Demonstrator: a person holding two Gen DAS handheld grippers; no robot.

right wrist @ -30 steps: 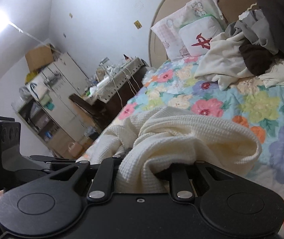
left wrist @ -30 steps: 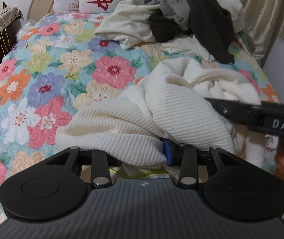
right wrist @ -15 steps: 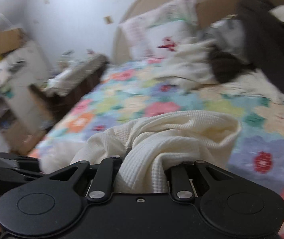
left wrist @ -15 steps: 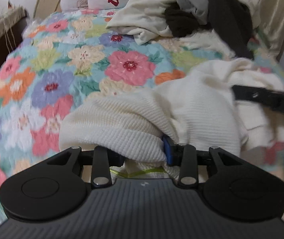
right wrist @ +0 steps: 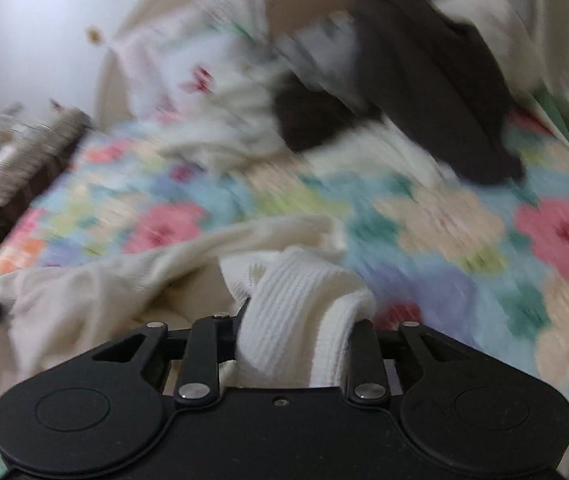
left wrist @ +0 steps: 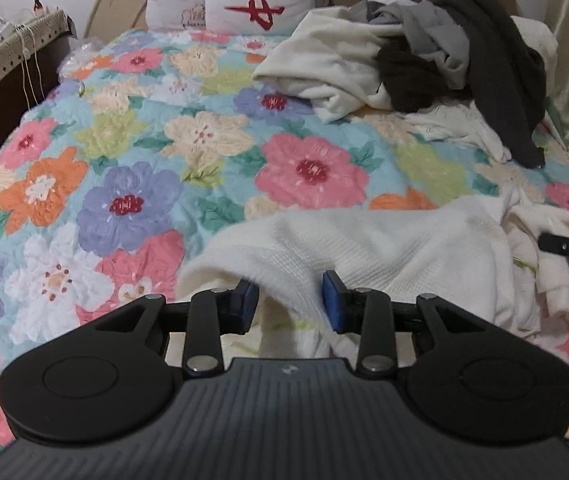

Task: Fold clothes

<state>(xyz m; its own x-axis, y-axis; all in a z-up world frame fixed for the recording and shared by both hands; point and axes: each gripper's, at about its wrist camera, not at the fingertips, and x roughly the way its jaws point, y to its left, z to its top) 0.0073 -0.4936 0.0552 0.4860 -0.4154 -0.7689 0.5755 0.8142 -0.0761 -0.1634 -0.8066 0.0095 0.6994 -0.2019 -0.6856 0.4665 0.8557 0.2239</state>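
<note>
While the left gripper (left wrist: pixel 290 300) stands spread with a fold of the cream knit garment (left wrist: pixel 384 256) loose between its blue pads (left wrist: pixel 330 306), the right gripper (right wrist: pixel 296 332) clamps a bunched end. The garment lies crumpled on the floral quilt (left wrist: pixel 124 168). Risk: the right pull drags the free side and bunches it.

A cream waffle-knit garment (left wrist: pixel 384 248) lies lower right on a pale-blue quilt (left wrist: pixel 124 152) with pink, purple, orange flowers.
</note>
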